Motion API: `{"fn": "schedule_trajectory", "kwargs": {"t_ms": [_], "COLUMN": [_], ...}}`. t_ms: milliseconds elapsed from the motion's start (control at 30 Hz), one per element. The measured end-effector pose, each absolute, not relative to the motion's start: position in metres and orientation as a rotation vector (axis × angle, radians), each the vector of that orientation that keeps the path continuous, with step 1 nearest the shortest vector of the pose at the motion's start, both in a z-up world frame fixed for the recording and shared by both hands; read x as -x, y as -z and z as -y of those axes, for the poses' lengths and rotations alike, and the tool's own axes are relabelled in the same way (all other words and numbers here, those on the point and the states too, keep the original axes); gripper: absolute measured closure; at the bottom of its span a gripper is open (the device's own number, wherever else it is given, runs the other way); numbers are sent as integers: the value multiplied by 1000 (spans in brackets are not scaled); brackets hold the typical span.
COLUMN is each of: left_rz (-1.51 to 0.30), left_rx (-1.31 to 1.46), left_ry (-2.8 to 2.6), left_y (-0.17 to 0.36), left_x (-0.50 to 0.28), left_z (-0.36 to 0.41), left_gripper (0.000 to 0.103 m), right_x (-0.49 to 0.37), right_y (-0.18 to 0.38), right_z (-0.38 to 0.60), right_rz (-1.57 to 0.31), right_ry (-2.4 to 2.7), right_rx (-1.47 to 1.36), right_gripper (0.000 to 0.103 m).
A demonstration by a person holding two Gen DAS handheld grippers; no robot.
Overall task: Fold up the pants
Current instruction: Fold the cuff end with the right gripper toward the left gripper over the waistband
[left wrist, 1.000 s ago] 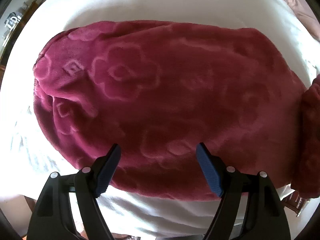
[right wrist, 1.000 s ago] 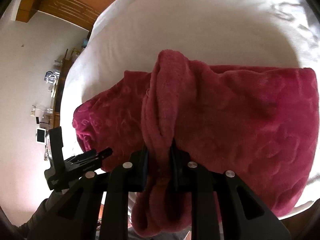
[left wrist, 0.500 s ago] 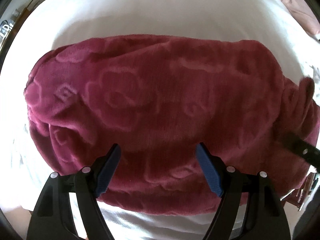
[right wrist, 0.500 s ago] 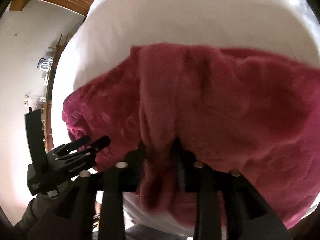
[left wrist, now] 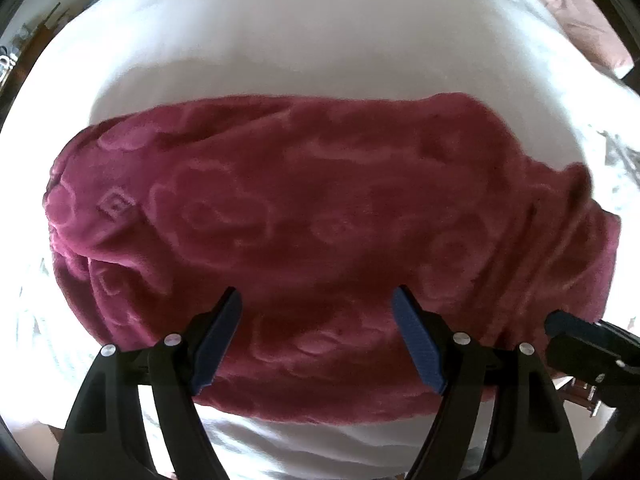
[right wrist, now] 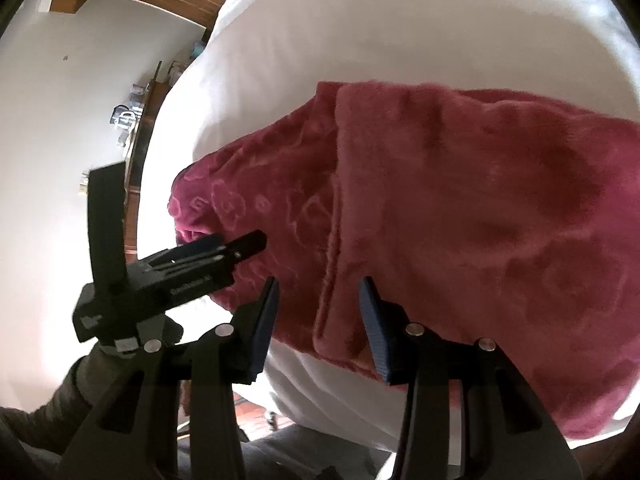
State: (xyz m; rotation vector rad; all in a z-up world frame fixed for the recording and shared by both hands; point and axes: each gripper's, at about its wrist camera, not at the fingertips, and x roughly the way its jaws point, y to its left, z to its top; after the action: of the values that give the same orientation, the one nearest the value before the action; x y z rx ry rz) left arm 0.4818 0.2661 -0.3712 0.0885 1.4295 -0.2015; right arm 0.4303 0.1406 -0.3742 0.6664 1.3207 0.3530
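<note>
The dark red fleece pants (left wrist: 320, 220) with an embossed flower pattern lie folded on the white bed (left wrist: 320, 40). In the right wrist view the pants (right wrist: 460, 220) show a folded layer edge running down the middle. My left gripper (left wrist: 318, 340) is open and empty, hovering over the near edge of the pants. My right gripper (right wrist: 318, 320) is open, its jaws straddling the folded edge without holding it. The right gripper shows at the right edge of the left wrist view (left wrist: 580, 352). The left gripper shows in the right wrist view (right wrist: 200, 264).
The white bed sheet (right wrist: 380, 32) surrounds the pants. A pinkish cloth (left wrist: 584, 28) lies at the far right corner. A wooden shelf with small items (right wrist: 132, 120) stands by the white wall, left of the bed.
My right gripper opened and let go of the fold of pants it pinched; that layer now lies flat on the rest. The left gripper stayed open, drawing back slightly.
</note>
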Motion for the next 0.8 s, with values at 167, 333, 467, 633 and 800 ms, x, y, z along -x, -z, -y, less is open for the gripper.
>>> {"fn": "schedule_trajectory", "kwargs": {"t_ms": [167, 333, 467, 633, 800], "left_rz": [-1418, -1446, -1474, -1478, -1487], "left_rx": [-91, -118, -140, -205, -206], "left_ry": [253, 308, 303, 225, 170], "left_y": [365, 379, 391, 411, 425], "left_x": [-471, -454, -444, -440, -441], "left_z": [-246, -228, -215, -210, -212], "left_gripper": [26, 26, 26, 26, 26], "right_x": [-419, -432, -457, -490, -514], "right_y": [368, 364, 362, 375, 402], "right_z": [-108, -89, -92, -112, -131], "right_rz": [-1294, -1263, -1251, -1271, -1322], "right_ry": [-235, -161, -175, -214, -226], "right_rx": [-660, -620, -564, -488, -412], "right_gripper": [60, 60, 60, 60, 60]}}
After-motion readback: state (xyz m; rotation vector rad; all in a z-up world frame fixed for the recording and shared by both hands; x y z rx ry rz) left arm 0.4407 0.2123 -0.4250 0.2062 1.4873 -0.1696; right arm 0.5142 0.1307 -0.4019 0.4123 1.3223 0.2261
